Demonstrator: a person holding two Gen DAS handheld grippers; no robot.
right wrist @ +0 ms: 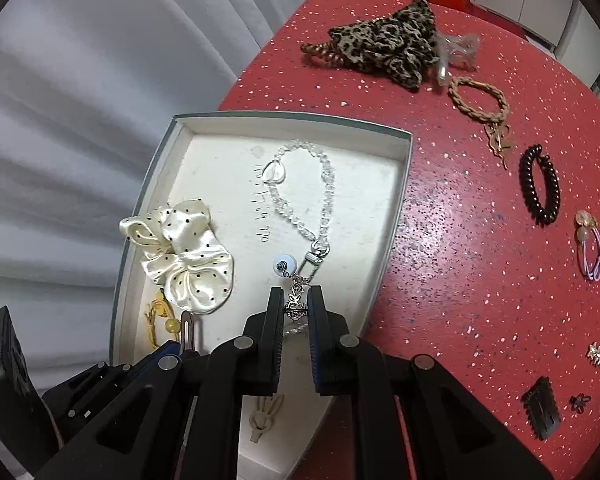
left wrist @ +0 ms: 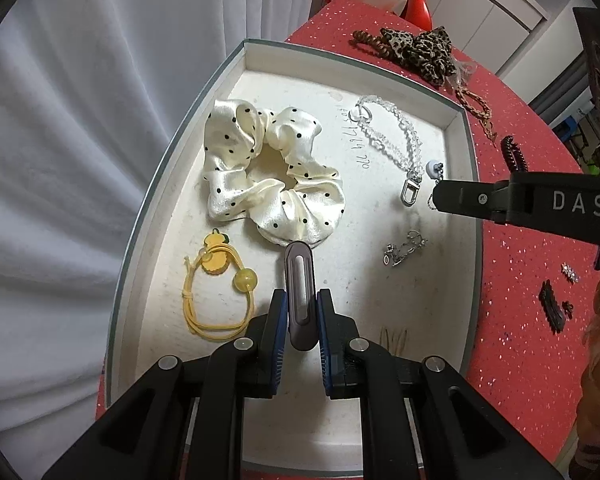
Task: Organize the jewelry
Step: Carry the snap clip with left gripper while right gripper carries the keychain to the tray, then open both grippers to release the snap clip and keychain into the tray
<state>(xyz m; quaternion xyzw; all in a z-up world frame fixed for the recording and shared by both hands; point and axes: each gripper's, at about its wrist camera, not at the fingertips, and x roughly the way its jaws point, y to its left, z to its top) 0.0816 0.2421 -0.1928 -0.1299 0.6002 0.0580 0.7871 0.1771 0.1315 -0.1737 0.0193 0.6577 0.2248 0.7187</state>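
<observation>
A white tray (left wrist: 456,128) sits on the red table. My left gripper (left wrist: 302,300) is shut on a mauve oval hair clip (left wrist: 299,296), held above the tray's near part. My right gripper (right wrist: 295,300) is shut on a silver earring with a pale blue bead (right wrist: 284,263), held over the tray; this gripper also shows in the left wrist view (left wrist: 440,196). In the tray lie a cream dotted scrunchie (left wrist: 268,176), a yellow hair tie (left wrist: 216,292), a clear bead bracelet (left wrist: 388,132) and a small silver earring (left wrist: 404,252).
On the red table (right wrist: 460,260) lie a leopard scrunchie (right wrist: 388,44), a brown coil tie (right wrist: 320,54), a braided bracelet (right wrist: 480,98), a dark coil tie (right wrist: 538,188), a pink hair tie (right wrist: 592,248), a black claw clip (right wrist: 542,408) and small clips. A grey curtain hangs at left.
</observation>
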